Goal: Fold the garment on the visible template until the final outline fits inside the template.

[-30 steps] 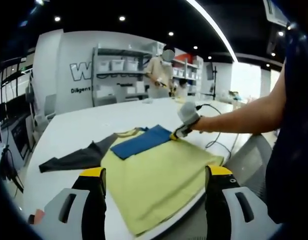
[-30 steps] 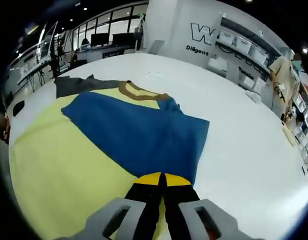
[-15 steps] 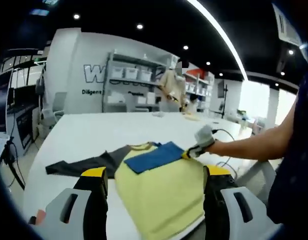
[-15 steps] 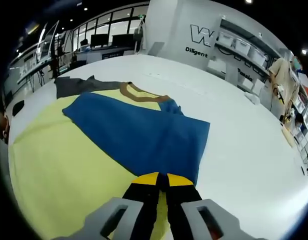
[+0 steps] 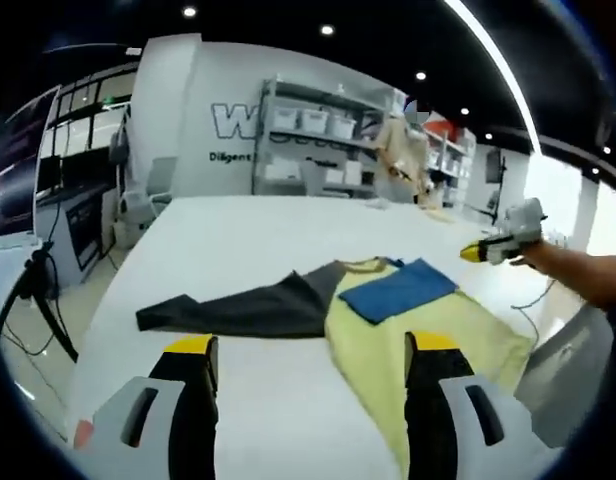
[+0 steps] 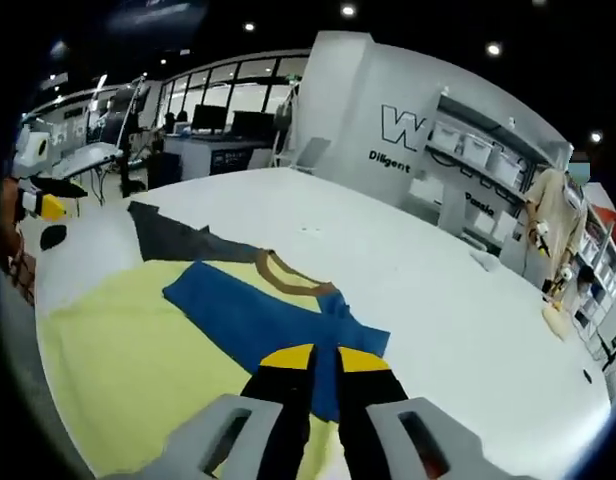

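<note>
The yellow T-shirt (image 5: pixel 418 340) lies flat on the white table (image 5: pixel 238 240), blue sleeve (image 6: pixel 258 325) folded in, grey sleeve (image 5: pixel 238 308) out toward 9 o'clock. Left gripper (image 5: pixel 308 395) jaws are spread and empty; right gripper (image 6: pixel 325 375) jaws are nearly together, holding nothing.

We see a yellow shirt (image 5: pixel 418 335) lying flat on the white bench (image 5: pixel 258 240), blue sleeve (image 5: pixel 398 292) folded across its chest, dark grey sleeve (image 5: pixel 233 310) spread outward.

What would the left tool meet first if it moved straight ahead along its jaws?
Probably the white table just ahead of the open left tool, then the shirt: its dark sleeve and yellow body. Depth is hard to judge.
</note>
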Action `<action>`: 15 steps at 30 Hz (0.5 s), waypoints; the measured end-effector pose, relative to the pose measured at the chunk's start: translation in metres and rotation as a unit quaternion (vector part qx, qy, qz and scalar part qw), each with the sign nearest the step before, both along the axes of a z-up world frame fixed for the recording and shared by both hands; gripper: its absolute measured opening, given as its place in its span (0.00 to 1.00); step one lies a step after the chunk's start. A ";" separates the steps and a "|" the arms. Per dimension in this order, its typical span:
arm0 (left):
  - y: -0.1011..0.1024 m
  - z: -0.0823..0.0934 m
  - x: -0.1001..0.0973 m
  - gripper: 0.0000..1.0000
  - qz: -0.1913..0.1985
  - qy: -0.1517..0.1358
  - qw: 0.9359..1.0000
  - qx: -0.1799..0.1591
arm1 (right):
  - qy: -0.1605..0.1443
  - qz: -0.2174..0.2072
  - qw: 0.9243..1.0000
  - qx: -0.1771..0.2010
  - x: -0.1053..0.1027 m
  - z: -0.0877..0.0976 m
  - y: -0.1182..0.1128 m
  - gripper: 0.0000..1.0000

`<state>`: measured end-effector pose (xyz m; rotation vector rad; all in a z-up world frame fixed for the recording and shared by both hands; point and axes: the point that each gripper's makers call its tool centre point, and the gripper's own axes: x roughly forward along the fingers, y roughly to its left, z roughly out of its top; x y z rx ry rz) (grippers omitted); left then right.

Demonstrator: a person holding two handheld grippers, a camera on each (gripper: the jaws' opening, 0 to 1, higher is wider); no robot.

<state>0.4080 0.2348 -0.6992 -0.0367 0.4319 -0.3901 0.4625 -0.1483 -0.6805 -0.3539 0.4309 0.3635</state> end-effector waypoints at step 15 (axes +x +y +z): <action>0.039 -0.042 0.050 0.68 0.052 0.042 0.998 -0.022 | -0.013 0.025 0.999 0.033 -0.092 0.015 0.026 0.03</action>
